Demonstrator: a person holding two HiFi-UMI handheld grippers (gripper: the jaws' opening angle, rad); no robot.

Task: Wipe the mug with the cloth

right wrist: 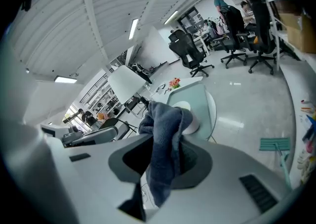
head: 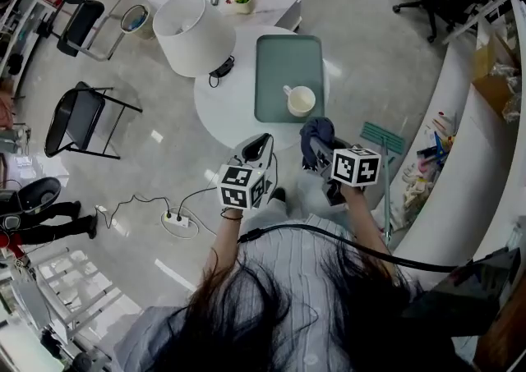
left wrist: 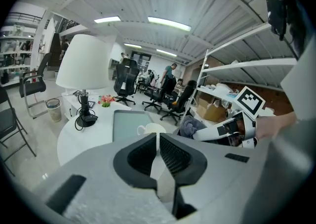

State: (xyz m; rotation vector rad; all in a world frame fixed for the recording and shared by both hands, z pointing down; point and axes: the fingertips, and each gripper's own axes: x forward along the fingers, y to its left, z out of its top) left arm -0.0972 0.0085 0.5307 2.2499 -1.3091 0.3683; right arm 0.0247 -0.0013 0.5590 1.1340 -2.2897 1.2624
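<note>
Right gripper [right wrist: 167,155]: clamping on cloth [right wrist: 163,119], which is hanging bunched above and below the jaws.
Mug [head: 300,100]: standing upright on tray [head: 275,58], ahead of both grippers, nothing touching it.
Left gripper [left wrist: 158,141]: jaws pressing together, holding nothing.
Table [head: 222,107]: carrying tray and lamp [head: 193,34].
Hazards, as judged: mug is sitting unsteadied, so a sideways rub risks tipping or sliding it; loose cloth folds risk snagging the handle or pulling free.
</note>
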